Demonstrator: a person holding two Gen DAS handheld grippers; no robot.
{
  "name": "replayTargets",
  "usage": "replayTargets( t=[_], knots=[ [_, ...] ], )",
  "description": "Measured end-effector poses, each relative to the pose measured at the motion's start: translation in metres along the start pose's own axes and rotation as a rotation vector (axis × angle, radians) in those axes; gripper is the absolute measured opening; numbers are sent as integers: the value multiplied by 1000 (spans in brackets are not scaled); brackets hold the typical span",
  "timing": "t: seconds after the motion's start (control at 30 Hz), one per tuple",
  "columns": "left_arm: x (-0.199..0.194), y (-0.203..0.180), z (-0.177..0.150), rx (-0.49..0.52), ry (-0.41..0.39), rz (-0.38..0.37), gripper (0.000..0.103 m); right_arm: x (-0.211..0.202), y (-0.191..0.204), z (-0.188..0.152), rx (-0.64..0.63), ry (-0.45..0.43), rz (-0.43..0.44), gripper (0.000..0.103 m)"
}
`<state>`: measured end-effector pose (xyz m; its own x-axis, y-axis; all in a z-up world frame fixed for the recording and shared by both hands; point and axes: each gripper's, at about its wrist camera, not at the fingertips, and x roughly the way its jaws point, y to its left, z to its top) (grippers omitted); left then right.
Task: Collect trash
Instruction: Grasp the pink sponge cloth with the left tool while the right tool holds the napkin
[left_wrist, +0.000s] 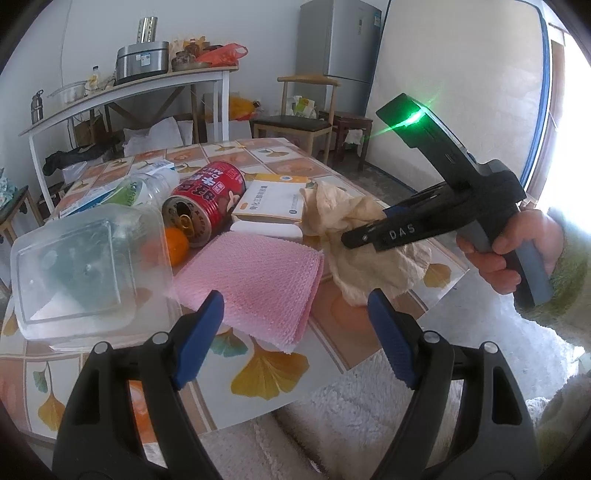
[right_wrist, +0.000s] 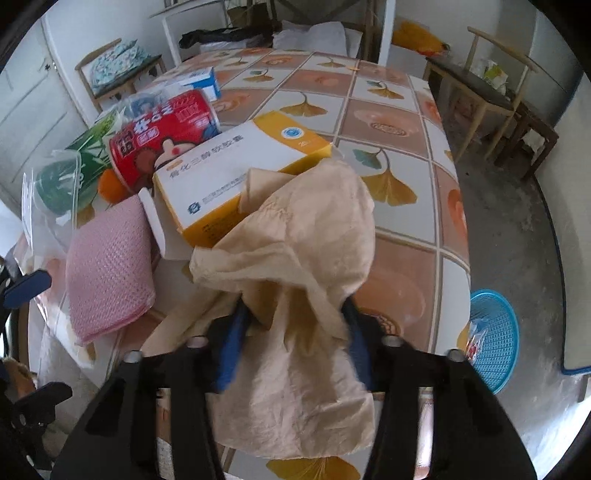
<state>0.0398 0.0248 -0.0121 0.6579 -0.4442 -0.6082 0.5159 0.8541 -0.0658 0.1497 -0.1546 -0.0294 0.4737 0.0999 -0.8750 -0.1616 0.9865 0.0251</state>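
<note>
A crumpled beige tissue (right_wrist: 295, 229) lies on the tiled table (right_wrist: 388, 122) near its right edge, draped against a white and yellow medicine box (right_wrist: 236, 162). My right gripper (right_wrist: 295, 317) has the tissue bunched between its blue pads and is shut on it; in the left wrist view the right gripper (left_wrist: 351, 236) reaches into the tissue (left_wrist: 347, 206) from the right, held by a hand. My left gripper (left_wrist: 295, 299) hangs open and holds nothing, above the near edge of a folded pink cloth (left_wrist: 255, 284). A red can (left_wrist: 210, 199) lies on its side to the left of the box.
A clear plastic container (left_wrist: 85, 266), an orange (left_wrist: 175, 245) and a plastic bottle (left_wrist: 144, 188) crowd the table's left side. A blue mesh basket (right_wrist: 495, 336) sits on the floor to the table's right. Chairs (right_wrist: 491, 96) stand beyond.
</note>
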Motion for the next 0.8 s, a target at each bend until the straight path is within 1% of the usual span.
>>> replayTargets(
  t=[0.03,0.1,0.2,0.33,0.4,0.47,0.6,0.7,0.8],
  knots=[
    [-1,0,0,2,0,2,76,1,0,1,8,-2,0,27],
    [-2,-1,-1,7,-2,10,76,1,-4,1,32,-8,1,14],
    [-4,-2,-1,14,-2,23,76,1,-14,-1,82,-15,23,8],
    [-3,-8,-1,49,1,67,76,-4,-23,-10,131,-15,52,7],
    [0,-12,-1,75,13,109,76,-7,-28,-16,152,-15,67,7],
    [2,-13,-1,87,14,117,76,-10,-33,-23,178,-17,82,7],
    [9,-12,2,62,47,152,76,-12,-40,-30,212,-26,109,7],
    [14,-7,1,17,79,168,75,-12,-40,-30,212,-34,108,7],
    [18,-8,0,17,98,208,73,-12,-41,-31,212,-42,114,7]
  ],
)
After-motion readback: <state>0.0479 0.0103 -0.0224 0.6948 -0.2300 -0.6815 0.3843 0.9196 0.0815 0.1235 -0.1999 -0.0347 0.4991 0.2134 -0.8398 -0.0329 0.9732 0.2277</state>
